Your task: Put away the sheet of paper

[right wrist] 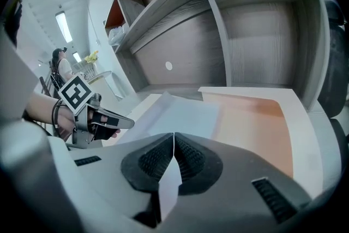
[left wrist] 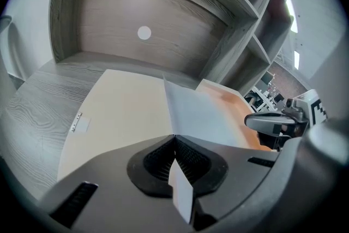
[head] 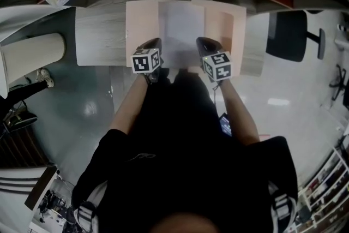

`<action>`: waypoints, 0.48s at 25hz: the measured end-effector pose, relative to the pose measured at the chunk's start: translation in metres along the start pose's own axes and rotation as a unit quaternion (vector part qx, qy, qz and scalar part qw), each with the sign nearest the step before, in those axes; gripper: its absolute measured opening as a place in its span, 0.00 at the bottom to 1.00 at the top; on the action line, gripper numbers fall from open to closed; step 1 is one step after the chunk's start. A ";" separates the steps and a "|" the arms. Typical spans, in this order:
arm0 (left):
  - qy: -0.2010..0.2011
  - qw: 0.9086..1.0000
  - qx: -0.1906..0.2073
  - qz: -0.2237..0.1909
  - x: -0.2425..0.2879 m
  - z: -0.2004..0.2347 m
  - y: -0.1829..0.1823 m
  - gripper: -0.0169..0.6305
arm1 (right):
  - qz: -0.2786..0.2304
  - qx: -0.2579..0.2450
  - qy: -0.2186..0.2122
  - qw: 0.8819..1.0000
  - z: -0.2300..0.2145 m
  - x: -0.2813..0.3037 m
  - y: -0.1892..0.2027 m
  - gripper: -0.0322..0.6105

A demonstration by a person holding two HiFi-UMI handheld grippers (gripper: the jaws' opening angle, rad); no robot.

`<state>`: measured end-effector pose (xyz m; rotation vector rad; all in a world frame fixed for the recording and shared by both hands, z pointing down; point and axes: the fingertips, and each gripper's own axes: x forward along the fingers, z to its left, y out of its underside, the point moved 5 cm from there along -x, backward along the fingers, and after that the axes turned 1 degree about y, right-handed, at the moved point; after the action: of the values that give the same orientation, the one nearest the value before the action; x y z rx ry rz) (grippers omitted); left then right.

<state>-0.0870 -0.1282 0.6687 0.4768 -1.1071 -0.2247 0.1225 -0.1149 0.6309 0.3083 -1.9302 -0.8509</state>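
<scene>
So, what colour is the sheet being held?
White; the sheet shows best in the head view.

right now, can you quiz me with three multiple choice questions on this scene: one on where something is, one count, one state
1. Where is the sheet of paper?
A) on a shelf
B) over the open folder
C) on the floor

2. How many grippers grip it?
A) none
B) one
C) two

3. The left gripper is:
A) wide open
B) shut on the paper's near edge
C) shut on nothing

Answers:
1 B: the head view shows it spread across the folder on the desk.
2 C: the right gripper pinches it as well as the left.
3 B: paper sticks out between its closed jaws.
</scene>
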 end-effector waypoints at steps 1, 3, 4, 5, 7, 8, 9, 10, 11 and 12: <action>0.000 1.000 -0.001 0.000 0.001 -0.001 -0.001 0.10 | 0.001 0.001 -0.001 1.000 0.000 -0.001 0.001 0.08; 0.002 1.000 0.001 0.001 0.003 -0.004 -0.002 0.10 | 0.001 0.003 -0.001 1.000 0.001 -0.003 0.004 0.08; 0.004 1.000 0.002 0.002 0.004 -0.006 -0.002 0.10 | 0.001 0.004 0.000 1.000 0.001 -0.004 0.005 0.08; 0.006 1.000 0.004 0.002 0.005 -0.008 -0.002 0.10 | 0.001 0.005 0.000 1.000 0.002 -0.005 0.006 0.08; 0.009 1.000 0.007 0.005 0.006 -0.011 -0.001 0.10 | 0.001 0.007 0.001 1.000 0.003 -0.007 0.008 0.08; 0.009 1.000 0.007 0.008 0.007 -0.012 0.001 0.10 | 0.001 0.007 0.002 1.000 0.003 -0.008 0.008 0.08; 0.009 1.000 0.007 0.010 0.007 -0.013 0.001 0.10 | 0.001 0.007 0.003 1.000 0.003 -0.009 0.009 0.08; 0.009 1.000 0.006 0.010 0.008 -0.014 0.002 0.10 | 0.001 0.008 0.003 1.000 0.002 -0.010 0.010 0.08; 0.011 1.000 0.007 0.010 0.008 -0.015 0.001 0.10 | 0.000 0.009 0.004 1.000 0.002 -0.012 0.010 0.08; 0.013 1.000 0.008 0.008 0.008 -0.017 0.001 0.10 | -0.001 0.011 0.005 1.000 0.001 -0.013 0.011 0.08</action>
<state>-0.0684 -0.1268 0.6698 0.4840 -1.0880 -0.1938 0.1296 -0.0999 0.6292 0.3268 -1.9310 -0.8281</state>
